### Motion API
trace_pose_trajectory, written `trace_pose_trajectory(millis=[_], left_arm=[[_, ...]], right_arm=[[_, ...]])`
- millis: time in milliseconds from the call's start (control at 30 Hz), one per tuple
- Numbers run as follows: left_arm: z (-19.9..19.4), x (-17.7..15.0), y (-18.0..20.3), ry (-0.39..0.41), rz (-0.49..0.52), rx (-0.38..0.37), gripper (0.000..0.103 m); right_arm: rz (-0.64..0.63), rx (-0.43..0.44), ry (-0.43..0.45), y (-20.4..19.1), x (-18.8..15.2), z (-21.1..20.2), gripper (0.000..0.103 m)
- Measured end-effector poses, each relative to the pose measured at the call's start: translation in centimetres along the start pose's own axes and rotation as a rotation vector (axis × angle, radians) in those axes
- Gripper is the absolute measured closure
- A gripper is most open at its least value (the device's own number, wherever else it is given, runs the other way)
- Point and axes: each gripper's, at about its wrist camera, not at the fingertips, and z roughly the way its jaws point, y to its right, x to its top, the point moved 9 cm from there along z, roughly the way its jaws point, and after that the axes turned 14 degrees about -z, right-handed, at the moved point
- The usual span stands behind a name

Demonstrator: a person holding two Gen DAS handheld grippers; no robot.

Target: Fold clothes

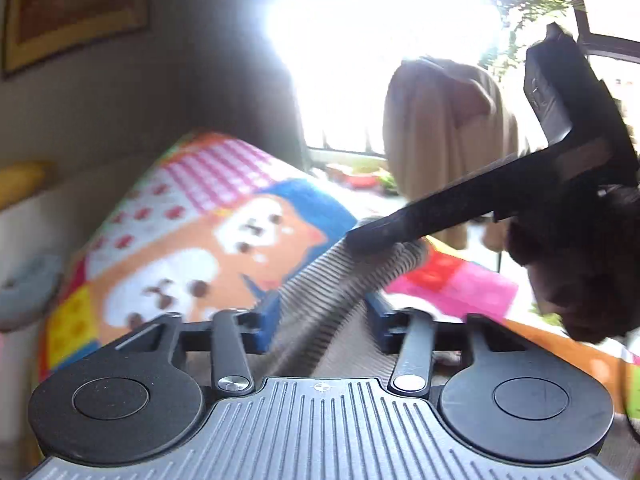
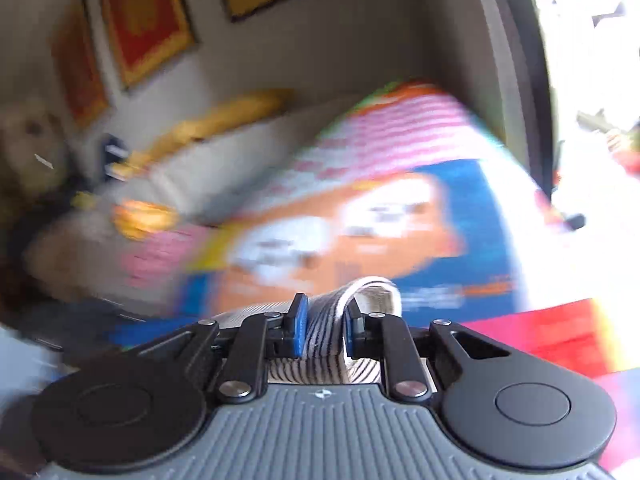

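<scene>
Two grippers share one striped garment [image 1: 320, 300], a grey-and-white ribbed cloth stretched above a bright patchwork blanket [image 1: 192, 240] with cartoon animals on it. In the left wrist view the left gripper [image 1: 322, 320] has its blue pads standing well apart; the cloth passes between them, and blur hides whether either pad presses on it, so I cannot tell if it grips. That view alone shows the right gripper [image 1: 360, 238] from outside: a dark tool coming in from the right with its tips pinching the far end of the cloth, and a hand [image 1: 580, 264] around its handle. It also catches a glaring window [image 1: 380, 40] and a beige curtain [image 1: 440, 140] knotted beside it.

The right wrist view shows what the other cannot: the blue pads [image 2: 298, 322] closed tight on a fold of the striped fabric, which loops up and over between them. Framed pictures [image 2: 144, 20] hang on the wall, and a soft toy [image 2: 32, 140] sits at the far left, all smeared by motion.
</scene>
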Motion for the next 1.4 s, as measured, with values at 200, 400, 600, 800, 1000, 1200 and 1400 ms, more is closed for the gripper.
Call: trace_pose_trajectory(millis=[200, 400, 600, 800, 1000, 1200, 1400], left_arm=[[-1.4, -5.8, -1.3, -0.095, 0.102, 0.077, 0.029], [-0.6, -11.2, -5.5, -0.222, 0.217, 0.229, 0.029], [0.4, -11.0, -8.3, -0.202, 0.282, 0.371, 0.028], [-1.1, -9.2, -11.1, -0.192, 0.18, 0.365, 0.023], [-3.0, -7.9, -8.4, -0.157, 0.111, 0.193, 0.024], [0.5, -6.5, -2.7, -0.121, 0.123, 0.107, 0.037], [6.4, -7.6, 1.0, -0.194, 0.121, 0.053, 0.043]], right_arm=[[-0.165, -0.145, -0.093, 2.4, -5.9, -0.8, 0.081], [-0.639, -0.09, -0.1, -5.7, -9.3, 0.2, 0.043], [-0.826, -0.146, -0.127, -9.5, -10.1, 3.0, 0.043], [-0.657, -0.056, -0.136, -8.3, -9.2, 1.9, 0.043], [-0.11, 0.112, -0.097, -2.9, -6.6, 0.8, 0.05], [0.118, 0.152, -0.073, 0.0, -5.6, 4.6, 0.075], [0.131, 0.169, -0.082, 0.0, -5.9, 7.6, 0.075]])
